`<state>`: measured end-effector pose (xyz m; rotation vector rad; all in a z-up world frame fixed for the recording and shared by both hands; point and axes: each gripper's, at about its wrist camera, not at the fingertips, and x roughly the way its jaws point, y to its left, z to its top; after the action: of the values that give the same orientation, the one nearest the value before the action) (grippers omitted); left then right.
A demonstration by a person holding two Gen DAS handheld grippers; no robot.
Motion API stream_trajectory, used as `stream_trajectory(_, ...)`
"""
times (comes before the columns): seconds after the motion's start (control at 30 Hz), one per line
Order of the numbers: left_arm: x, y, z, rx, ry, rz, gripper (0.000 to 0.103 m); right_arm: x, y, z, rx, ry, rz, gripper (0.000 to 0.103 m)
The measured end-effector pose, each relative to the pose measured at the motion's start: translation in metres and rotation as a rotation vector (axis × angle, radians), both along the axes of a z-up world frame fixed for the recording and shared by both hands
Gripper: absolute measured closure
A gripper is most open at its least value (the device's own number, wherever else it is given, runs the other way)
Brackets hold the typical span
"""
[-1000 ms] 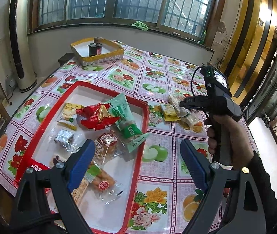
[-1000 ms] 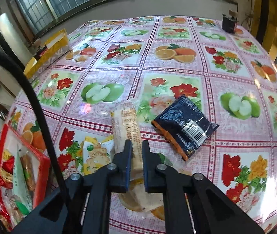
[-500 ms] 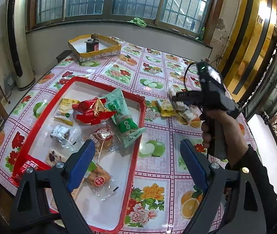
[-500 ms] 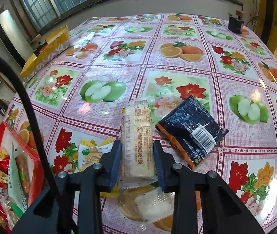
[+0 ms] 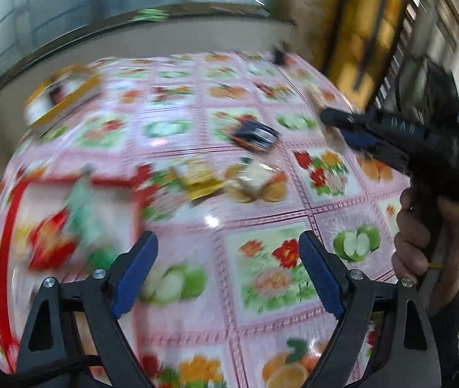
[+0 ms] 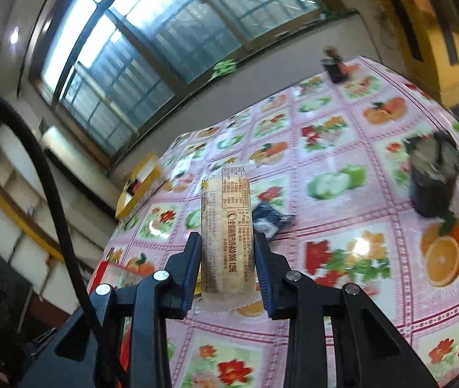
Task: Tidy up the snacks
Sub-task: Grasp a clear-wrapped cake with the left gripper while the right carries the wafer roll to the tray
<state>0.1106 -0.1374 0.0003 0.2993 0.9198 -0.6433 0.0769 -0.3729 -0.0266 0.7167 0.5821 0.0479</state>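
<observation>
My right gripper [image 6: 228, 245] is shut on a long tan cracker packet [image 6: 226, 223] and holds it lifted above the table. In the blurred left wrist view the right gripper [image 5: 333, 126] is raised at the right. My left gripper [image 5: 228, 255] is open and empty over the tablecloth. The red tray [image 5: 6, 226] with several snacks lies at the left. A dark blue packet [image 5: 255, 134], a yellow packet [image 5: 200, 182] and a clear bag of pastries [image 5: 258, 181] lie on the table beyond it. The blue packet also shows in the right wrist view [image 6: 273, 218].
A yellow box [image 5: 61, 93] stands at the far left of the table, also in the right wrist view [image 6: 137, 187]. A dark object [image 6: 336, 64] stands at the far table edge. The floral tablecloth [image 5: 261, 274] covers the table. Windows line the back wall.
My right gripper closed on the cracker packet and lifted it off the table, tilting upward. My left gripper swung right, away from the tray, still open.
</observation>
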Motion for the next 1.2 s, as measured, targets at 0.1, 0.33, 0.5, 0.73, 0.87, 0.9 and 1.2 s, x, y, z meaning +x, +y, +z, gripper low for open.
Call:
stream_trajectory(0.1,0.024,-0.032,-0.014,0.041,0.029,-0.053,0.017,0.002,-0.005,-0.011,0.024,0.016,-0.025,0.071)
stream_trajectory(0.33,0.068,-0.088,-0.048,0.150,-0.004,-0.073,0.033,-0.004,-0.006,-0.016,0.032,0.042,-0.048,0.071)
stream_trajectory(0.5,0.073,-0.098,-0.067,0.182,0.045,-0.060,0.048,-0.009,-0.013,-0.019,0.061,0.038,-0.060,0.071)
stream_trajectory(0.73,0.061,-0.086,-0.067,0.171,0.044,-0.019,0.070,-0.006,-0.014,-0.021,0.054,0.046,-0.057,0.071)
stream_trajectory(0.87,0.038,-0.061,-0.042,0.091,0.043,0.025,0.070,-0.006,-0.006,-0.019,0.042,0.039,-0.029,0.071)
stream_trajectory(0.9,0.029,-0.051,-0.034,0.071,0.033,0.039,0.070,-0.005,-0.001,-0.018,0.031,0.033,-0.013,0.071)
stream_trajectory(1.2,-0.035,0.108,0.024,-0.077,0.030,0.246,0.070,0.007,0.077,-0.003,-0.086,-0.064,0.306,0.071)
